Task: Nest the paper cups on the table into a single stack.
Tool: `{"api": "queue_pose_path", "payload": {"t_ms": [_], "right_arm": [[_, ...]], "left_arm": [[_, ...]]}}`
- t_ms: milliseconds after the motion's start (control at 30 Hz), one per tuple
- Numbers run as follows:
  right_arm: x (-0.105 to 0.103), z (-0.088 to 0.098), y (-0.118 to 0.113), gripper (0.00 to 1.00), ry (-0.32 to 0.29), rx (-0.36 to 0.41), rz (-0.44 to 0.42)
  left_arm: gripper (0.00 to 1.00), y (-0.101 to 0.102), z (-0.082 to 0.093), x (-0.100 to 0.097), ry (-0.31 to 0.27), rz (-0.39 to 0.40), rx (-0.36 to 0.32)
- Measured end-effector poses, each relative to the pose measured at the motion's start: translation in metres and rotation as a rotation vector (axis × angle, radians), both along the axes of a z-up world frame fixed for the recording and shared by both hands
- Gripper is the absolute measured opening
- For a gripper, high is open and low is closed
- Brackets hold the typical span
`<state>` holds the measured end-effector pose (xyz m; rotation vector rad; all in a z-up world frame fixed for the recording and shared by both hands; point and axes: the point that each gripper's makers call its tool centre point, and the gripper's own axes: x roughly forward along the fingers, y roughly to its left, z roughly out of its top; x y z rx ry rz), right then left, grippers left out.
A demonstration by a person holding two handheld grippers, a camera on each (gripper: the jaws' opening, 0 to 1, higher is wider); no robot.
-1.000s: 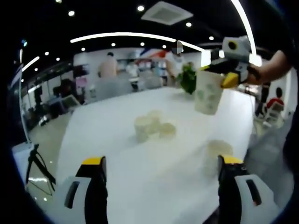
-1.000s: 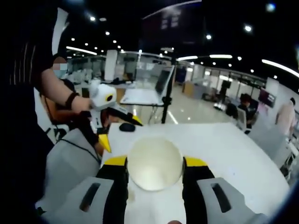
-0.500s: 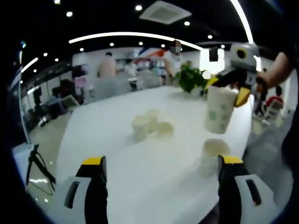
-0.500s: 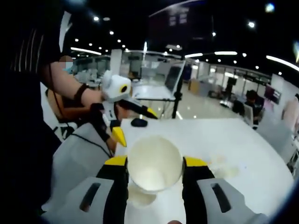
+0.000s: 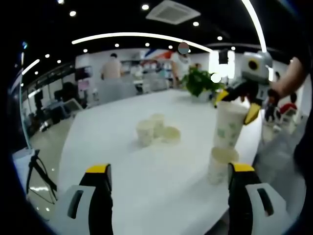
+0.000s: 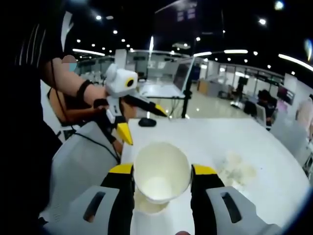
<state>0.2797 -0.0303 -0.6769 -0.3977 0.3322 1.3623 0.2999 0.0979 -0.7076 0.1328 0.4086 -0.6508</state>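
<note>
Nesting under way at the near edge of the white table [image 5: 122, 166]: held cup [image 6: 161, 171] pinched at its rim between the right gripper [image 6: 161, 172] jaws, mouth open to the lens, bottom lined up over the standing cup [image 5: 219, 164] just below. Seen from the left gripper view as a patterned cup [image 5: 229, 128] gripped from above by the right gripper [image 5: 238, 101], base hovering just above the waiting cup's rim, seemingly not yet inside it. Left gripper [image 5: 168, 171] idle low over the near tabletop, jaws spread wide and holding nothing; seen from the right gripper view as yellow-tipped jaws apart [image 6: 136, 121] beside a person's forearm [image 6: 73, 90].

Judged as the lowering step of one pairing: next move calls for a straight descent with the held cup kept upright and centred, then a release once seated; an off-centre drop could tip the light standing cup near the table edge.

Farther out, mid-table, a cluster of three more cups [image 5: 155, 131], close together, waiting to join the stack. Beyond them, a green plant [image 5: 198, 81] at the far end of the table, then an open office with people standing at the back.
</note>
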Motion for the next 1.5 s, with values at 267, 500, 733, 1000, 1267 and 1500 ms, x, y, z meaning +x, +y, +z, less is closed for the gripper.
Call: {"api": "queue_pose_path", "payload": {"t_ms": [267,500,733,1000,1267,1500], "right_arm": [[-0.004,-0.015,0.002,0.41,0.014,-0.019,0.010],[-0.007,-0.026,0.001,0.41,0.029,-0.032,0.011],[-0.010,-0.040,0.002,0.41,0.054,-0.035,-0.008],[-0.016,-0.061,0.004,0.42,0.035,-0.082,-0.001],[-0.014,-0.074,0.003,0.43,0.049,-0.099,-0.020],[-0.017,-0.079,0.004,0.45,0.051,-0.111,-0.017]], "left_arm": [[0.97,0.000,0.001,0.002,-0.001,0.002,0.000],[0.98,0.001,0.002,0.003,0.001,0.011,-0.010],[0.97,-0.002,-0.001,0.002,0.006,0.004,-0.008],[0.97,-0.004,-0.005,0.000,0.018,0.000,-0.012],[0.96,-0.003,-0.009,0.001,0.024,0.003,-0.014],[0.96,-0.005,-0.009,0.002,0.029,-0.001,-0.013]]}}
